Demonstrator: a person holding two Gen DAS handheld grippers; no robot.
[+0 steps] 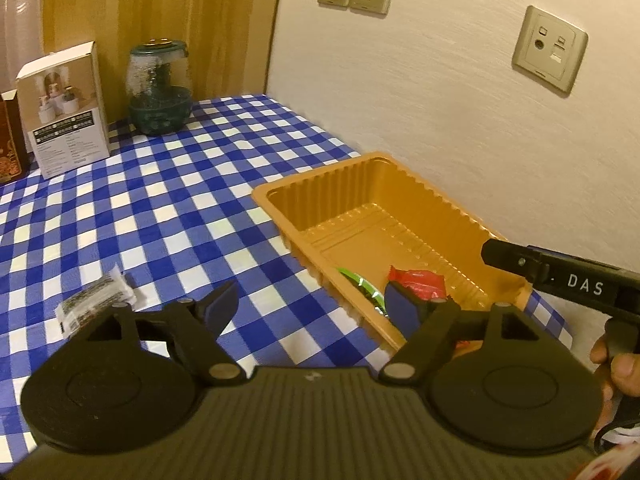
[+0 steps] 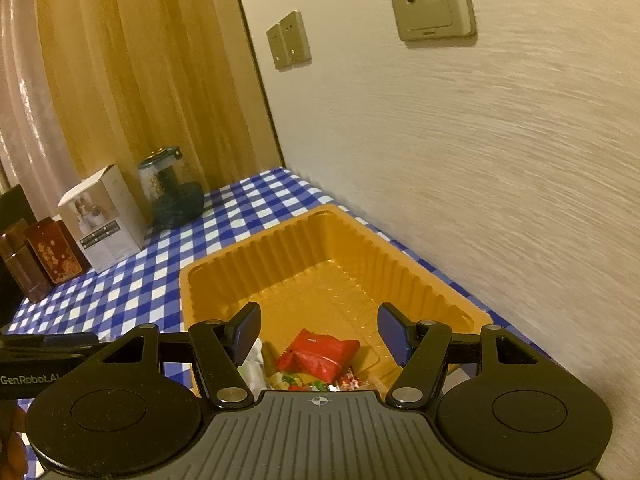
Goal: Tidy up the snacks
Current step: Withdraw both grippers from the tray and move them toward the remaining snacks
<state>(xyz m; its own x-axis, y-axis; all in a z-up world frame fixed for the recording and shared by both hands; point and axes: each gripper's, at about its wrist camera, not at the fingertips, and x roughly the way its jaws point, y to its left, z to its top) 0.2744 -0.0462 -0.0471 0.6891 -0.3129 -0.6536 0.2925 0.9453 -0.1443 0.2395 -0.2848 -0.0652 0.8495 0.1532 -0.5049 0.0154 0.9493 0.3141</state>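
Right wrist: orange tray (image 2: 224,276) holds red packet (image 2: 318,354), other snacks

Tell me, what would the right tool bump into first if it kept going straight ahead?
Probably the orange tray. The open right tool points down into it, above the red snack packet; depth is hard to judge.

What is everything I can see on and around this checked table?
Tray: one, orange, by the wall on the tablecloth.
Snack packets in tray: several; a red packet and a green packet among them.
White packet: one, on the cloth left of the tray.
Tablecloth: one, blue and white check.
White box: one, at the back.
Jar: one, green-tinted, beside the box.
Dark red boxes: two, far left.
Wall sockets: three plates, beige.
Left gripper: black, open.
Right gripper: black, open, over the tray.
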